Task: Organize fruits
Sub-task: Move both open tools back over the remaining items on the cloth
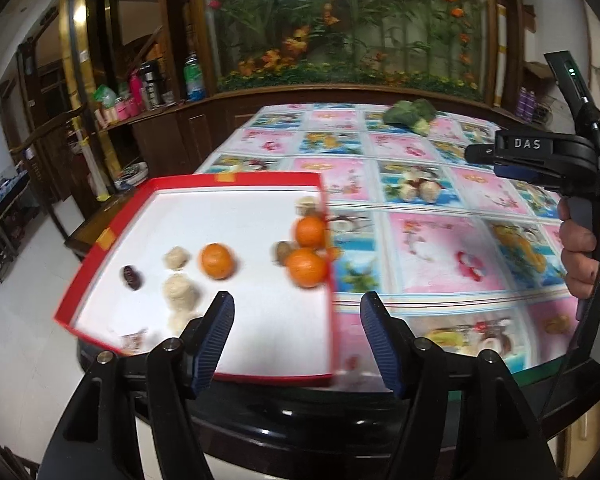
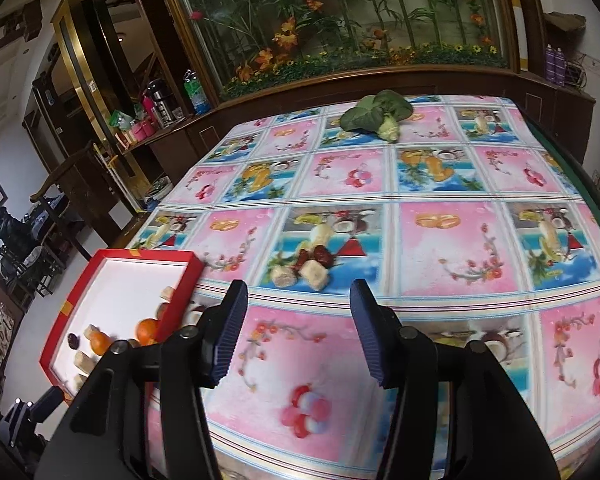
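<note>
Left gripper (image 1: 297, 338) and right gripper (image 2: 298, 330) both hovering with jaws apart, empty. Red box (image 2: 180, 304) already holding oranges (image 1: 217, 261), a date and pale pieces. Still waiting on the tablecloth (image 2: 440, 248): dates (image 2: 320, 257) and pale pieces (image 2: 315, 274); greens (image 2: 376, 114) sitting far back.

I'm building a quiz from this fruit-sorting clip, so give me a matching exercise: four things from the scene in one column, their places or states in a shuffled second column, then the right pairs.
Things:
1. oranges
2. leafy green vegetable
3. cluster of dates and pale snacks
4. right gripper

Places or states:
A. far end of the table
B. open, holding nothing
C. inside the red tray
D. on the patterned tablecloth, outside the tray

Pairs: 1-C, 2-A, 3-D, 4-B
</note>
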{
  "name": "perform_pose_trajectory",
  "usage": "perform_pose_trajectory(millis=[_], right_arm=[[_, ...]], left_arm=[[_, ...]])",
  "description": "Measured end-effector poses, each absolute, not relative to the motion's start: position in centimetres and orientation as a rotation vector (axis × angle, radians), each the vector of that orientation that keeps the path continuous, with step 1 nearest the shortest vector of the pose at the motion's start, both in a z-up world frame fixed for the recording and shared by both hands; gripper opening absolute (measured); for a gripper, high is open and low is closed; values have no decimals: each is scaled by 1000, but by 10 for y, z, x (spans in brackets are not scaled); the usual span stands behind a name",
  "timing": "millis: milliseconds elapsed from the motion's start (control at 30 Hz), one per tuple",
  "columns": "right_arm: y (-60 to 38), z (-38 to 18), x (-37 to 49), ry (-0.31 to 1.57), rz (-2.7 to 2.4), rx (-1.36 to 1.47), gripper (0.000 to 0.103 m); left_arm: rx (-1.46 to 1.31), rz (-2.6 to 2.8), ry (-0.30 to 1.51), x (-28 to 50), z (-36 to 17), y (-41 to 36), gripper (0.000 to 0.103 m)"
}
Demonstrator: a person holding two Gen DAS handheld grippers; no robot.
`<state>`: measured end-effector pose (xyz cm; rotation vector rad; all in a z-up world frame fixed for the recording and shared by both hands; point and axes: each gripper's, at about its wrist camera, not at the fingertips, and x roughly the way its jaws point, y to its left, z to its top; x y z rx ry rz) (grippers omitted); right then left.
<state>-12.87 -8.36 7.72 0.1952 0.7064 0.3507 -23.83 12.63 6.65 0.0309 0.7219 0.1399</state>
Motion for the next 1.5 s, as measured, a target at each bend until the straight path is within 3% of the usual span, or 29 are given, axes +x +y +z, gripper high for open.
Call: perform_pose_trajectory(millis=[333, 633, 1300, 1367, 1433, 1500], right_arm=[[-173, 48, -94, 764, 266, 244, 55], [-205, 34, -51, 800, 279, 314, 55], [-64, 26, -35, 857, 609, 79, 55], [-55, 21, -31, 872, 604, 38, 50], [-49, 15, -28, 891, 595, 2, 33], [-46, 9, -26, 896, 583, -22, 25]], left_arm=[[114, 33, 771, -207, 59, 70, 74], [87, 120, 765, -195, 52, 105, 76], [36, 33, 803, -128, 43, 90, 77], [31, 37, 814, -118, 42, 90, 76], [21, 39, 828, -109, 40, 90, 77], [15, 43, 837, -101, 39, 89, 76]])
